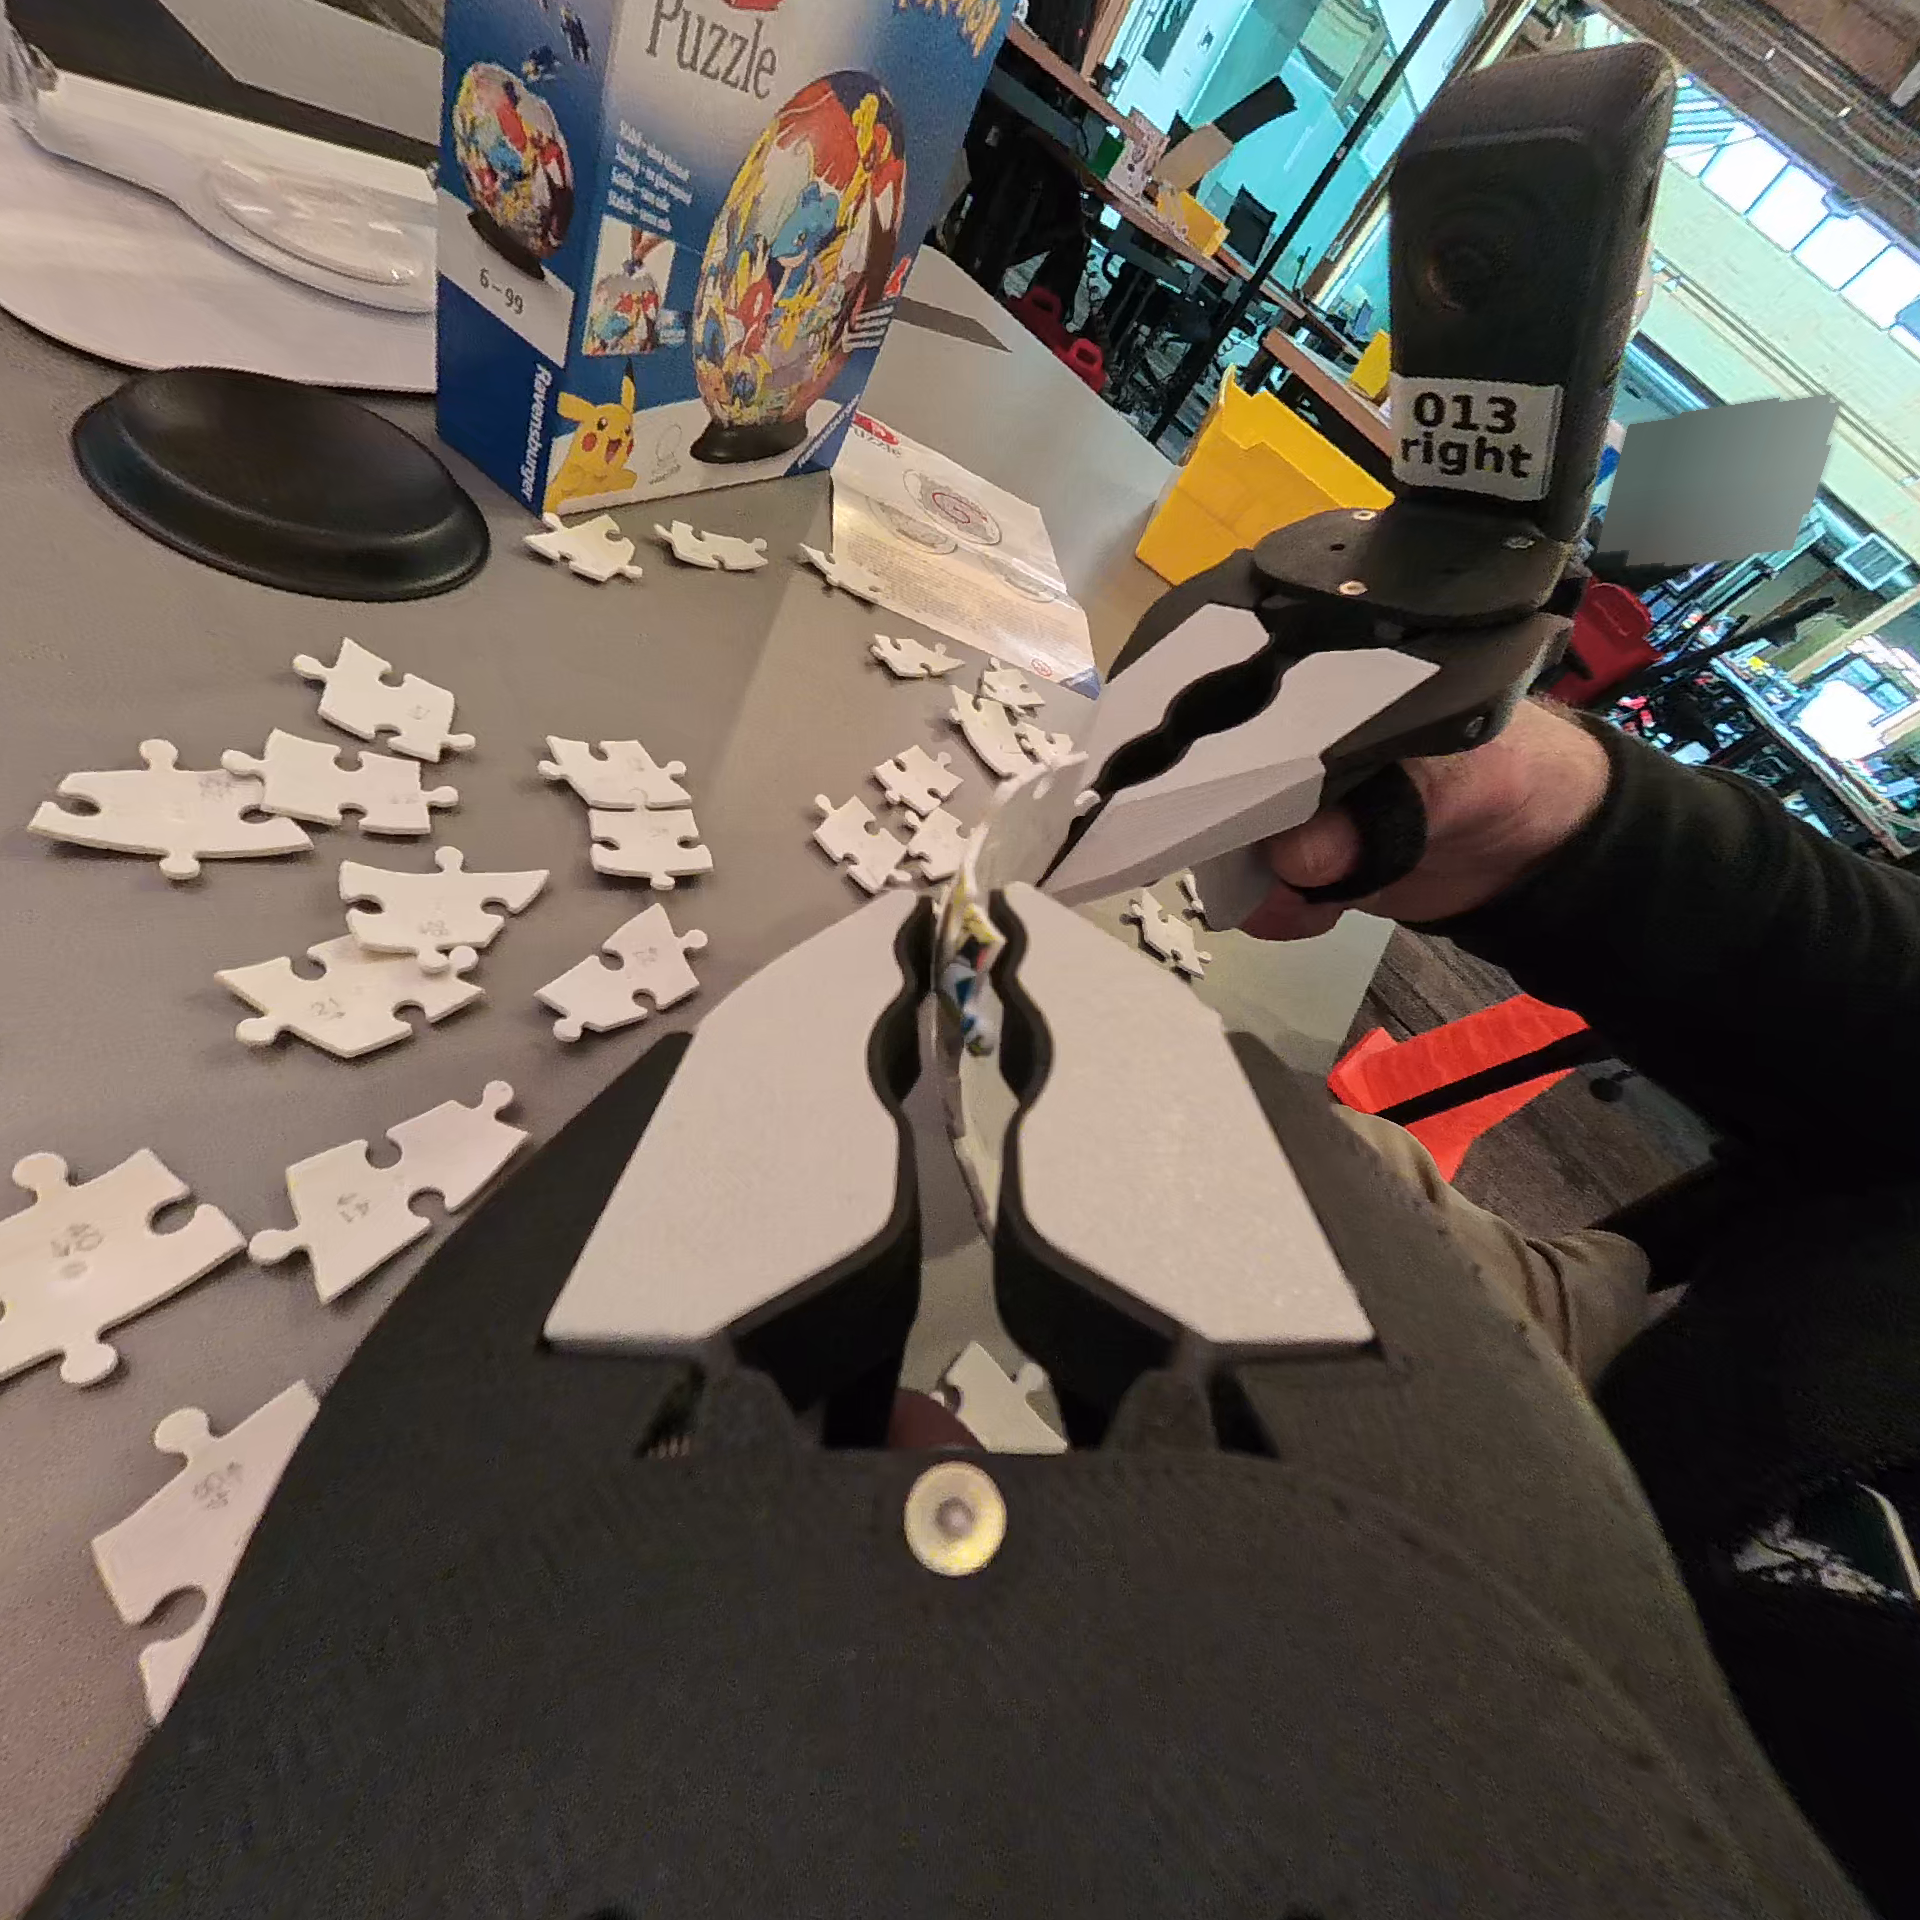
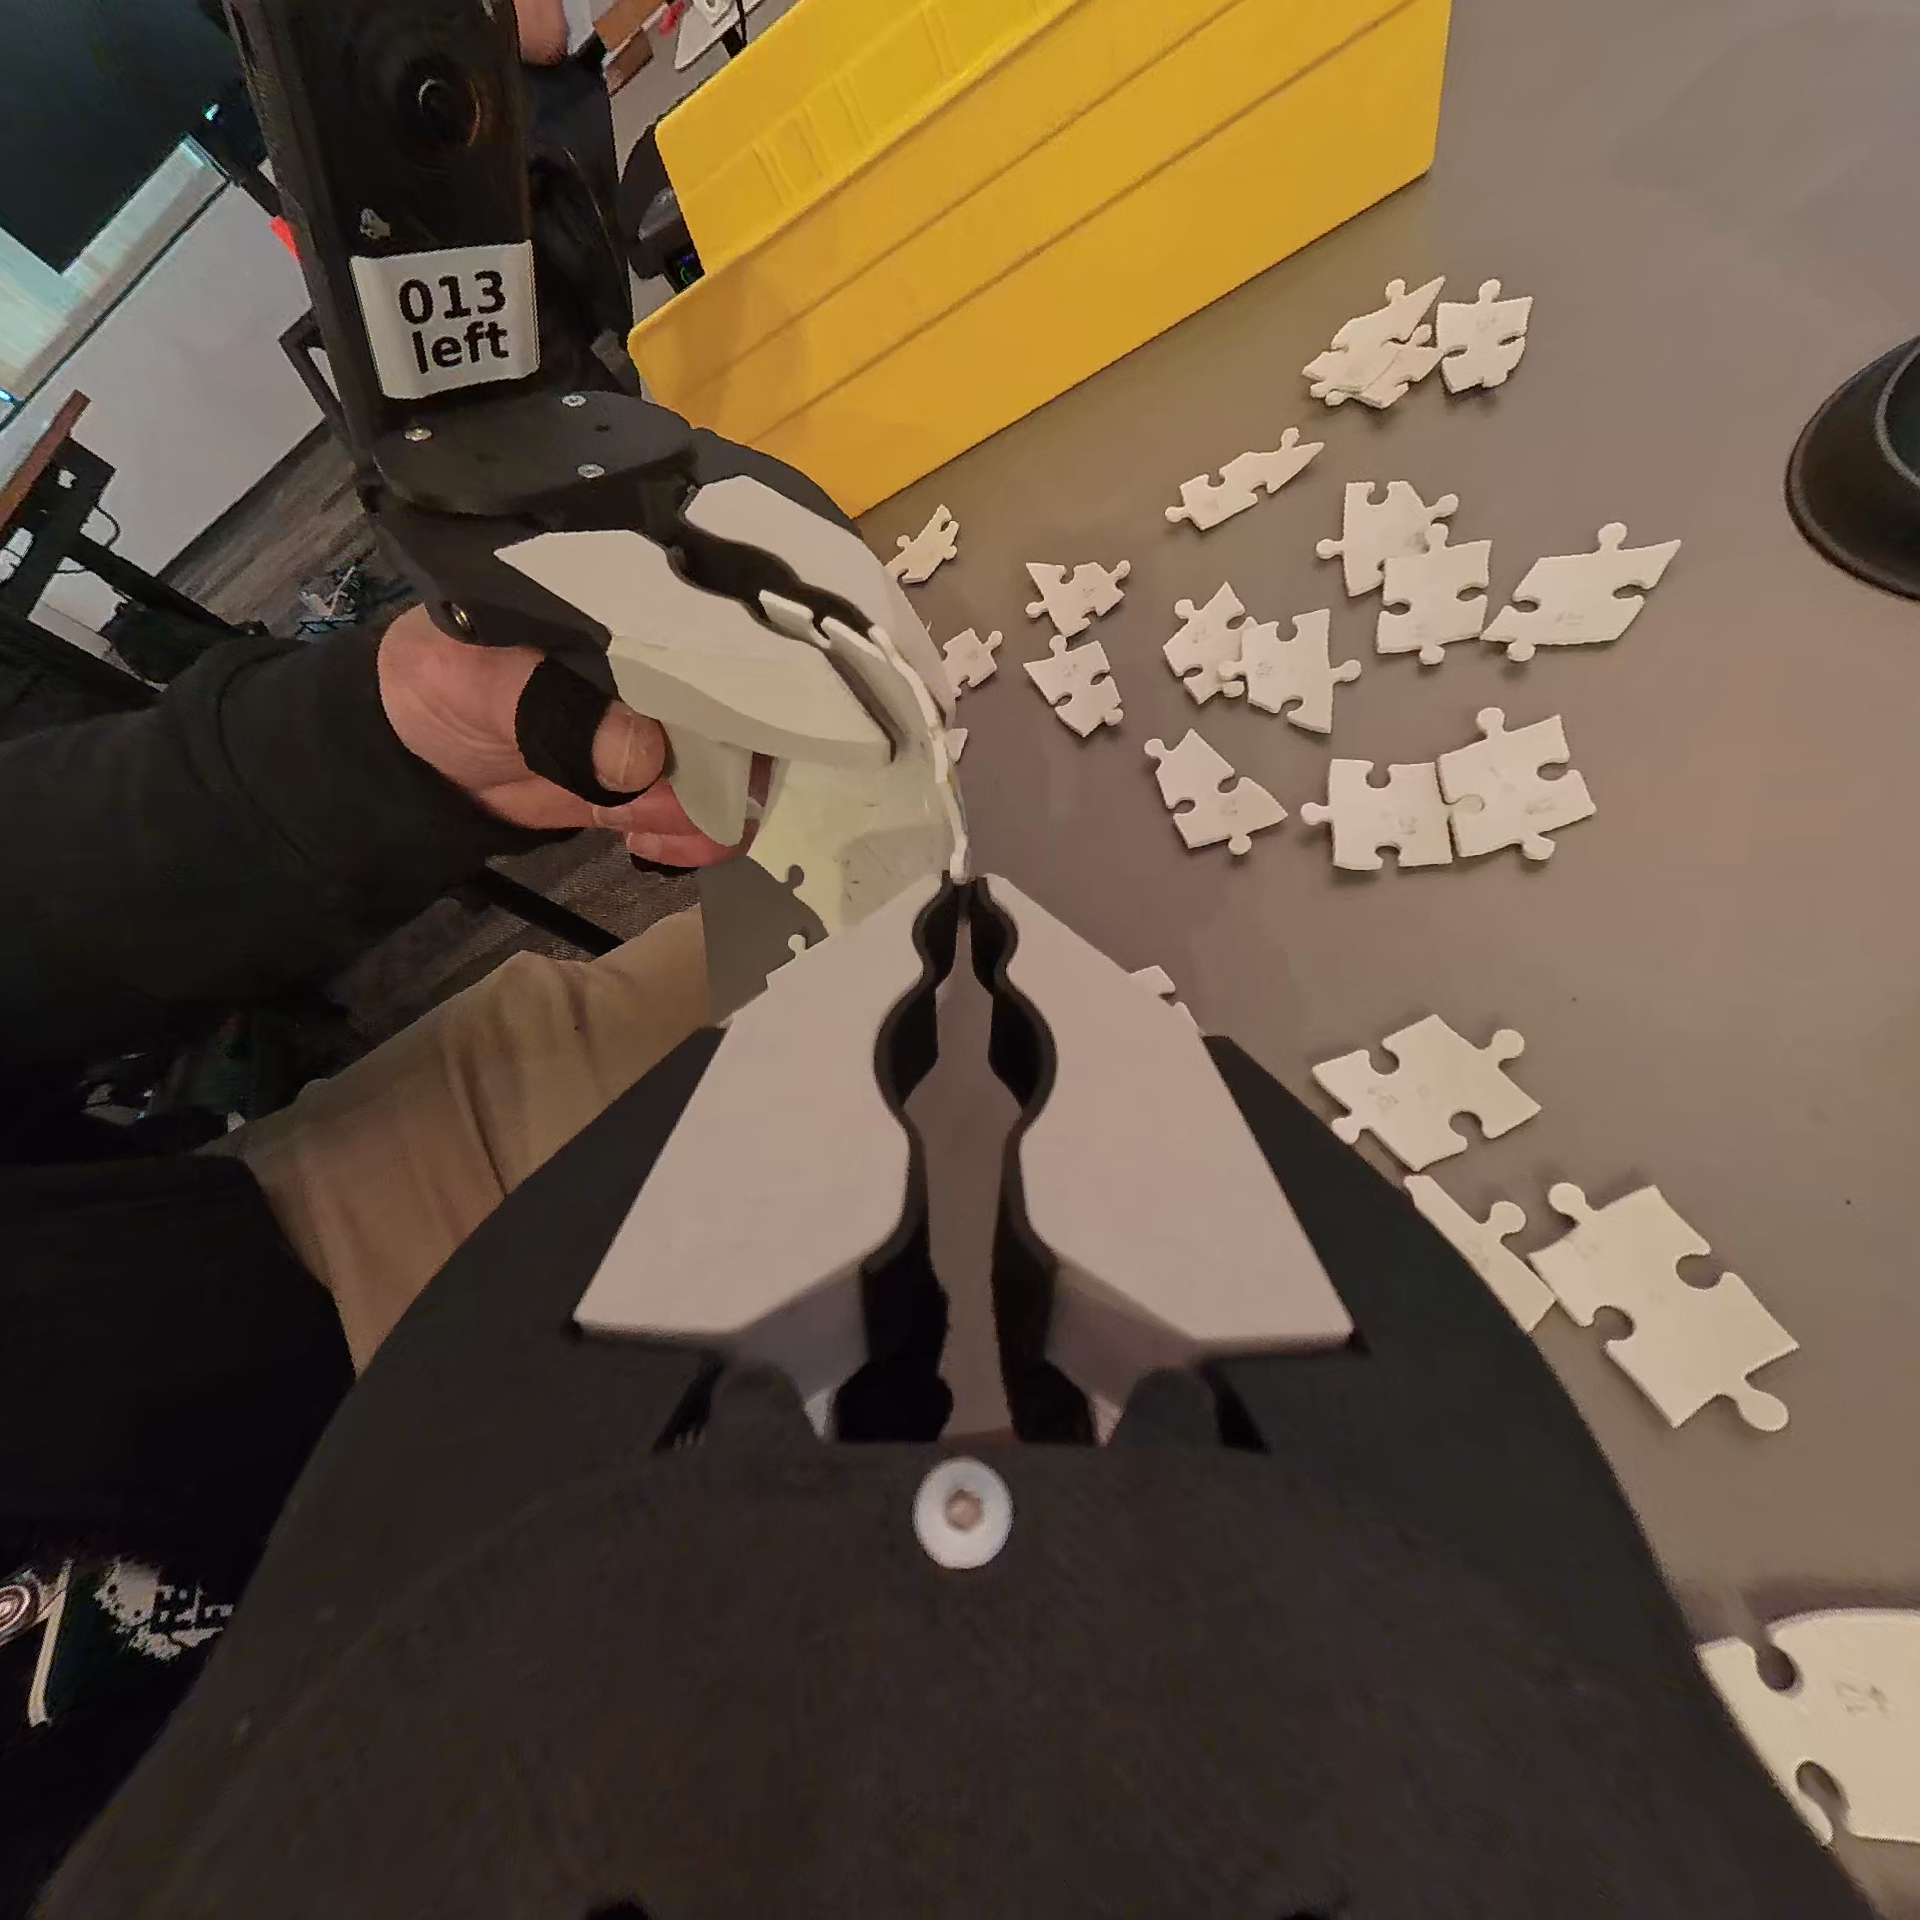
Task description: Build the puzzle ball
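Two grippers (image 1: 961,914) (image 2: 961,883), one curved shell (image 2: 883,831).

Black hand-held gripper (image 1: 961,914) bodies with grey wavy-edged fingers (image 1: 758,1122), silver screws, white labels; black sleeves (image 1: 1714,935).

Matt grey table (image 2: 1558,935), glossy cardboard box (image 1: 717,249), smooth yellow plastic bin (image 2: 1039,239), matt white puzzle pieces (image 1: 436,904)

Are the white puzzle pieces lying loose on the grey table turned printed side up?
No: the loose white puzzle pieces on the grey table show only blank white backs with faint markings.
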